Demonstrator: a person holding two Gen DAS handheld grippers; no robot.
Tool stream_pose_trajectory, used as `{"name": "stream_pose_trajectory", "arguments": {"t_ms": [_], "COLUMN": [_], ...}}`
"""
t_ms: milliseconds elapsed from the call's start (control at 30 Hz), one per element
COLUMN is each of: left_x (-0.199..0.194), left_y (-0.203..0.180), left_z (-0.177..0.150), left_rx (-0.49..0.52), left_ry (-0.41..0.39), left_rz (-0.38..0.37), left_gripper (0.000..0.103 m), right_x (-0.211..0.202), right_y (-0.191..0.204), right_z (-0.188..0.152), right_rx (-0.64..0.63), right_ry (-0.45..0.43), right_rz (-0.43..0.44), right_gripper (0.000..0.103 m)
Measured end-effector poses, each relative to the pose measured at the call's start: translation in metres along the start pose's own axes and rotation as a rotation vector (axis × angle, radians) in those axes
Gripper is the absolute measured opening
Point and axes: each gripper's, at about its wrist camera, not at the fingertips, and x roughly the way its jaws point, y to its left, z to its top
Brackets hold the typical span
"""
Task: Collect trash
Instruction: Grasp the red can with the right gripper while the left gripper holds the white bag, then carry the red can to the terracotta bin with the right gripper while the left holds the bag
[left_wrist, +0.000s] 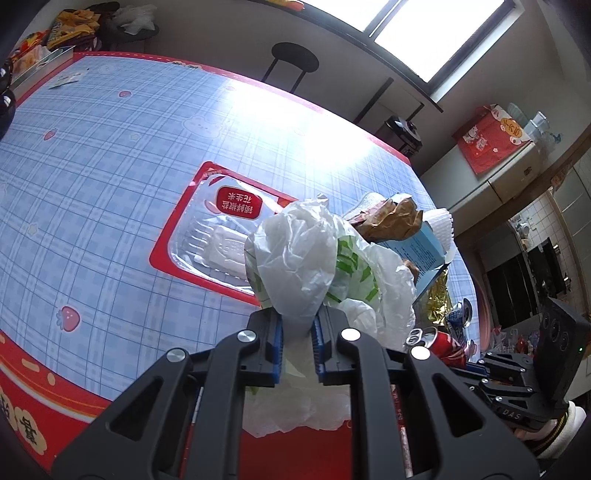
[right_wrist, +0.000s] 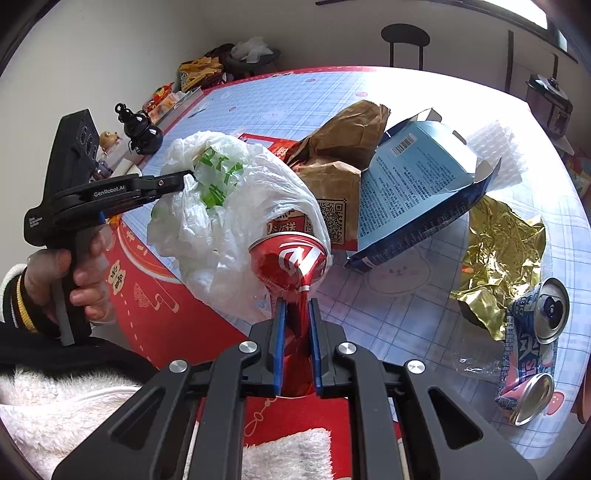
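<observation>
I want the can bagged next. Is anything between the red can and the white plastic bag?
Nothing visible. The right gripper holds the crushed red can right beside the white plastic bag, held by the left gripper.

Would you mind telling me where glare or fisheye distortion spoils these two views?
Left wrist view: window light blows out the far tablecloth behind the white plastic bag; edges bend strongly. Right wrist view: glare washes out the table's far right side near the blue box; the red can stays sharp, and the gold foil glints.
</observation>
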Motion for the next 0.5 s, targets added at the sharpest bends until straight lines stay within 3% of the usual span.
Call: {"name": "stream_pose_trajectory", "arguments": {"t_ms": [233,333,500], "left_x": [-0.024,-0.043,-0.065], "left_y": [0.0,-0.008,-0.011], "left_z": [-0.001,0.003,0.015], "left_rx": [0.0,0.048,0.075], "left_ry": [-0.067,-0.134,-0.187], "left_rz": [0.005,0.04,0.016], "left_gripper": [0.016,0.016,0.016], "right_x": [-0.037,-0.053,-0.082], "right_y": [-0.021,-0.029,-0.05], "right_z": [-0.01,-0.013,-0.019], "right_rx": [0.093,0.128,0.199], "right_ry": [-0.12,-0.173,-0.248], "right_rz": [-0.011,-0.039,-0.107], "right_gripper": [0.013,0.012,0.01]}}
